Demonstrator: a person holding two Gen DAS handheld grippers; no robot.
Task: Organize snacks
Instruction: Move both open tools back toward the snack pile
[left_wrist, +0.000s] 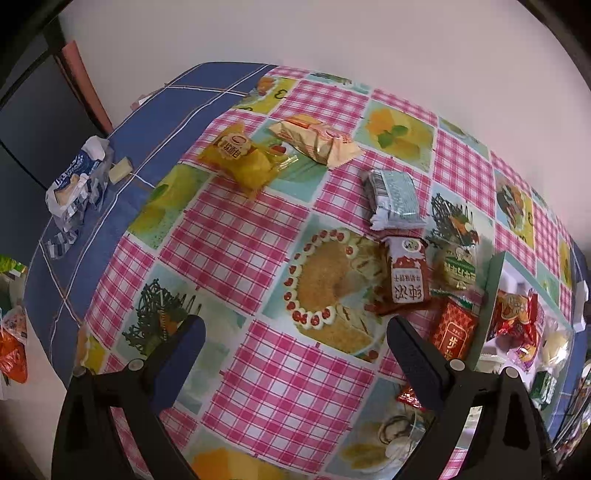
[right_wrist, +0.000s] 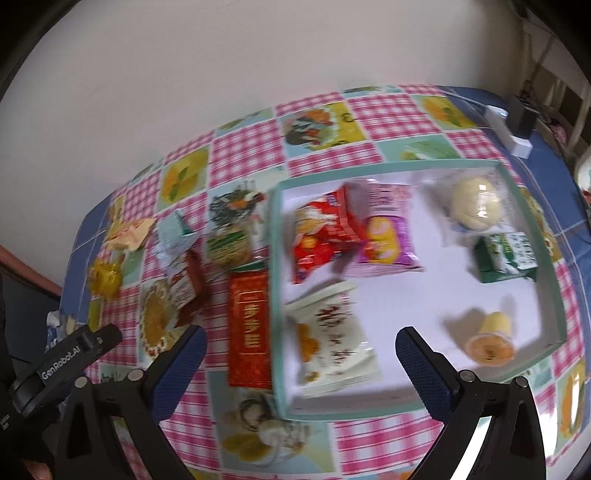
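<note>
My left gripper (left_wrist: 295, 332) hangs open and empty over the checked tablecloth. Ahead of it lie a yellow bread packet (left_wrist: 240, 155), a cream-orange packet (left_wrist: 314, 138), a silver packet (left_wrist: 395, 197), a red-brown packet (left_wrist: 406, 277), a green-yellow biscuit packet (left_wrist: 458, 266) and a red packet (left_wrist: 452, 332). My right gripper (right_wrist: 299, 343) is open above the near left corner of the teal-rimmed tray (right_wrist: 277, 295). The tray holds a white packet (right_wrist: 332, 339), a red packet (right_wrist: 325, 236), a pink packet (right_wrist: 384, 229), a wrapped bun (right_wrist: 476, 203), a green carton (right_wrist: 506, 254) and a jelly cup (right_wrist: 487, 339).
A torn blue-white wrapper (left_wrist: 77, 181) and a small white block (left_wrist: 120, 170) lie on the blue cloth at far left. A white power strip (right_wrist: 513, 129) sits behind the tray. The wall runs close behind the table. The other gripper's black housing (right_wrist: 66, 354) shows at lower left.
</note>
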